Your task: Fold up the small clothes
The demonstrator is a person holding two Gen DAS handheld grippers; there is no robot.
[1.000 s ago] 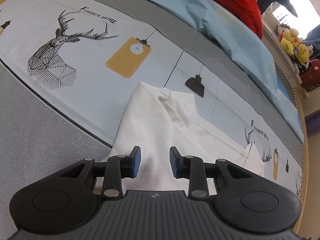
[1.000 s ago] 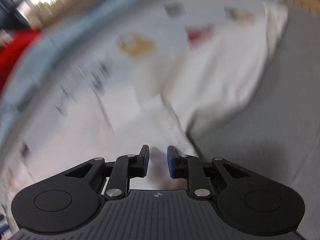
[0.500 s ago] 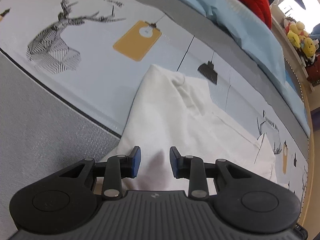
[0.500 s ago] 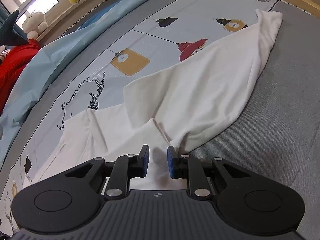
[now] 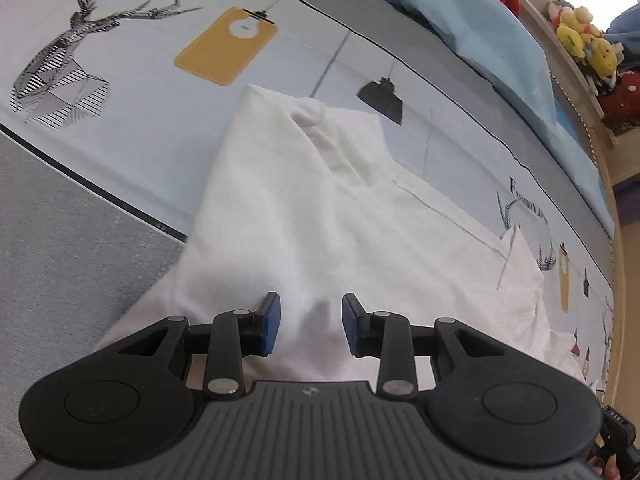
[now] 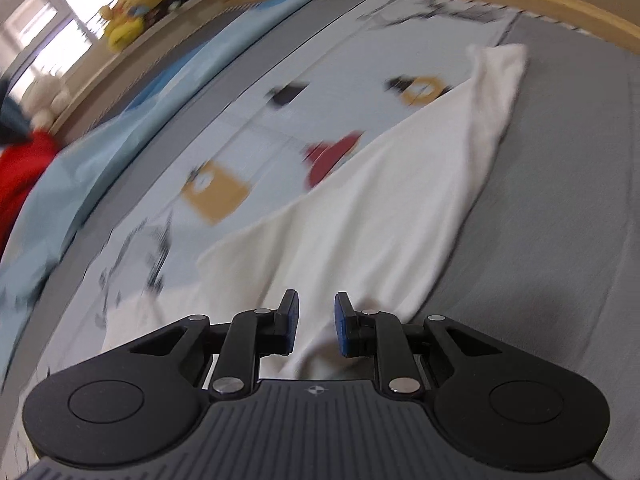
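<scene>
**Folding a white garment on a bed: an early stage**

Left wrist view: the left tongs (image 5: 307,324) point steeply down over the near part of a white garment (image 5: 304,216) that lies on the bed (image 5: 60,264). The blue pads stand apart with a gap between them; cloth lies beneath and between them, but the pads do not appear to press on it, so the tongs read as open and holding nothing. The garment rests partly on the grey spread and partly on the printed sheet (image 5: 132,92) with its deer and lamp motifs. One portion is already turned over itself, with a bunched knot of cloth at the far end.

Right wrist view (blurred): the right tongs (image 6: 316,322) stand narrowly parted over another edge of the garment (image 6: 380,216). A ridge of cloth rises into the gap, but whether the pads pinch it cannot be told. A long flap runs away toward the wooden bed frame (image 6: 520,4).

Progress, as judged: the garment is laid out and roughly doubled, yet its outline is irregular and creased. No compact, squared fold is visible. Straightening the edges and making the remaining folds are still to be done. Blue bedding (image 5: 488,36) and soft toys (image 5: 580,40) lie well apart, beyond the work.
</scene>
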